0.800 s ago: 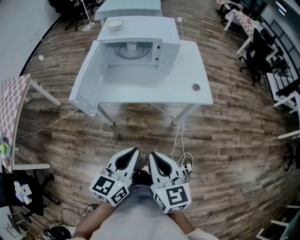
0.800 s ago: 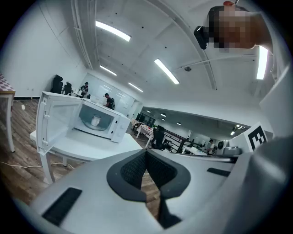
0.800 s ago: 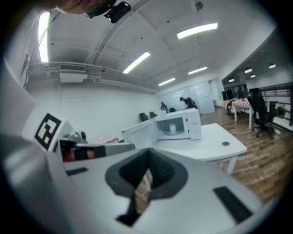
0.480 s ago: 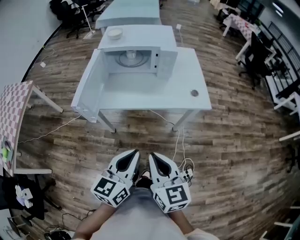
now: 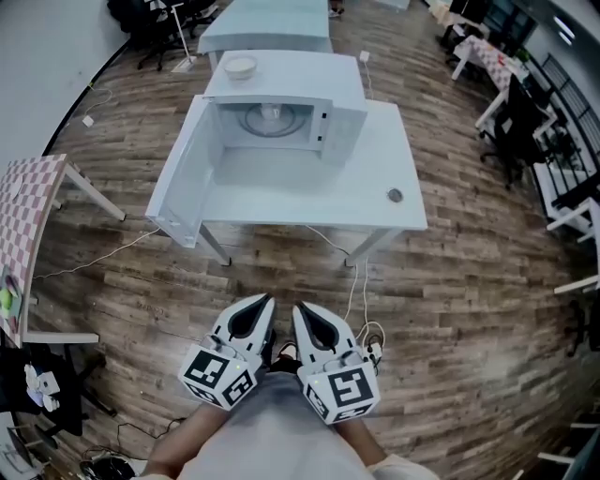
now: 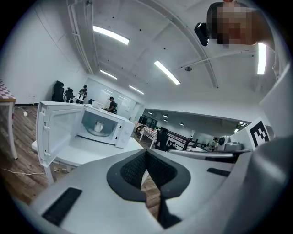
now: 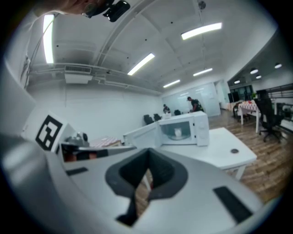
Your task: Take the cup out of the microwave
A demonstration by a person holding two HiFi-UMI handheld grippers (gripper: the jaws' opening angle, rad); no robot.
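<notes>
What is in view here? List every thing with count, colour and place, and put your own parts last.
microwave: one, white, on the table, door swung open
cup: one, white, inside the microwave
bowl: one, white, on top of the microwave
table: one, white, ahead on the wood floor
second table: one, pale, behind the first
checked table: one, pink and white, far left
cable: one, white, from under the table to the floor
left gripper: one, white and black, shut, empty
right gripper: one, white and black, shut, empty
</notes>
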